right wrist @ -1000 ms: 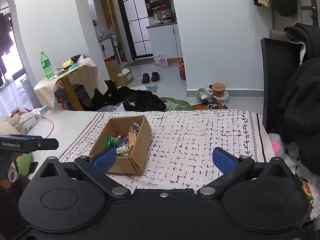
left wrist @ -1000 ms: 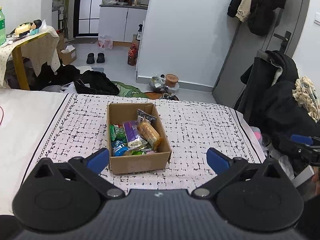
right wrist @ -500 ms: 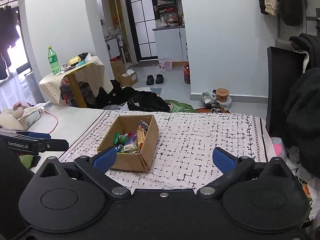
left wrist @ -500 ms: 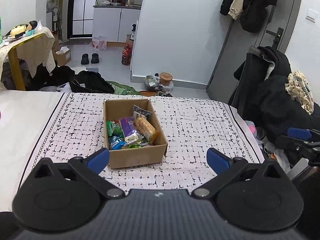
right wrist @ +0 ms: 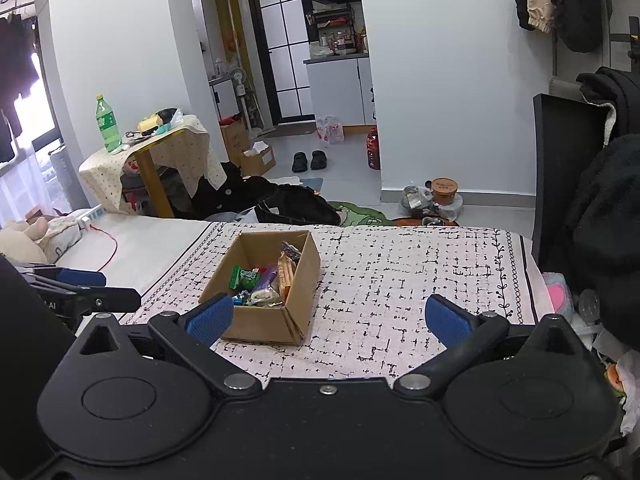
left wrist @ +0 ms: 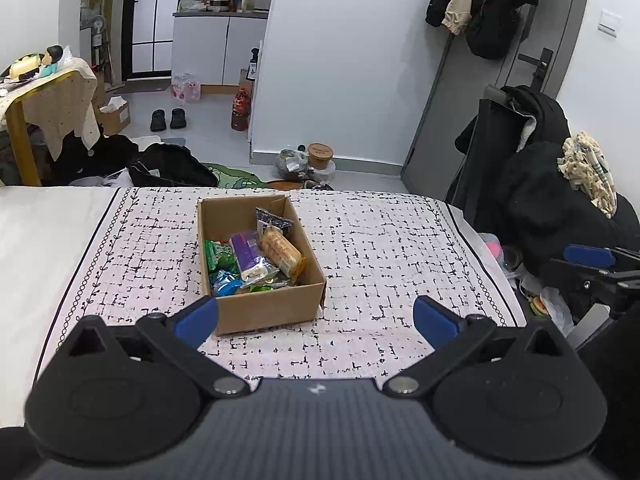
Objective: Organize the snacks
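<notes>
An open cardboard box (left wrist: 264, 312) (right wrist: 306, 276) sits on the patterned white cloth (left wrist: 380, 248) (right wrist: 400, 280). Several wrapped snacks lie inside it: a purple pack (left wrist: 248, 250), an orange biscuit pack (left wrist: 280, 250) and green packs (left wrist: 218, 254). My left gripper (left wrist: 316, 318) hangs open in front of the box, nothing between its blue pads. My right gripper (right wrist: 328, 320) is open too, held back from the box's near right side. The right gripper also shows at the right edge of the left wrist view (left wrist: 592, 264). The left gripper shows at the left edge of the right wrist view (right wrist: 80, 284).
A chair piled with dark clothes (left wrist: 532, 184) stands off the cloth's right edge. Beyond the far edge lie a black bag (left wrist: 172, 166) and jars (left wrist: 316, 158) on the floor. A small covered table (right wrist: 156, 152) with a green bottle (right wrist: 106, 122) stands at the left.
Both grippers have drawn back and risen, so the box sits farther away and smaller in both views. Both stay open. The box and its snacks have not moved.
</notes>
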Demonstrator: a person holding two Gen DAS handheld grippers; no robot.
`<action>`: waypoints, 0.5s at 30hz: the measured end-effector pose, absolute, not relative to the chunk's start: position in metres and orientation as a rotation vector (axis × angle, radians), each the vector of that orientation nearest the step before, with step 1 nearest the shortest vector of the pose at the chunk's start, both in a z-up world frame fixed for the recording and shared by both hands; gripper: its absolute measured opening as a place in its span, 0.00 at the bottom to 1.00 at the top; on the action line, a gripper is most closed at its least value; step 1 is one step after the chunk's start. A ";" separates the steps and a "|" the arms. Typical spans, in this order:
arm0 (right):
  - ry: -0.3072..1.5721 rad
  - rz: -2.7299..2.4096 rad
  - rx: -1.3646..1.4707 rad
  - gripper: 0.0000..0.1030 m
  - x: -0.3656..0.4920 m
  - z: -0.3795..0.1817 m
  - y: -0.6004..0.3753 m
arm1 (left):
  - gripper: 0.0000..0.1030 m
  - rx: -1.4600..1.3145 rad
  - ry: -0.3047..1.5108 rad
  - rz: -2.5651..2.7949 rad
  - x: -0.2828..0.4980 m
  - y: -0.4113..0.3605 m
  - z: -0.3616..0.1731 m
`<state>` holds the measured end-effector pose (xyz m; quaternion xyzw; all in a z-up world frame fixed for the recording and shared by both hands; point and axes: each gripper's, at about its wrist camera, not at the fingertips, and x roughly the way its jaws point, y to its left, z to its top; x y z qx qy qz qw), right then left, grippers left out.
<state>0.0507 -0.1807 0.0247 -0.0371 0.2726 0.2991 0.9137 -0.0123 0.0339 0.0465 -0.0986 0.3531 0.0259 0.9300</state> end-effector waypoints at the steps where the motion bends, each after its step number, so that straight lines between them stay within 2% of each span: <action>1: 0.562 0.615 -0.076 1.00 0.050 0.025 -0.180 | 1.00 -0.201 0.722 0.050 -0.012 0.033 0.047; 15: 0.562 0.611 -0.076 1.00 0.050 0.024 -0.180 | 1.00 -0.198 0.720 0.010 -0.015 0.027 0.050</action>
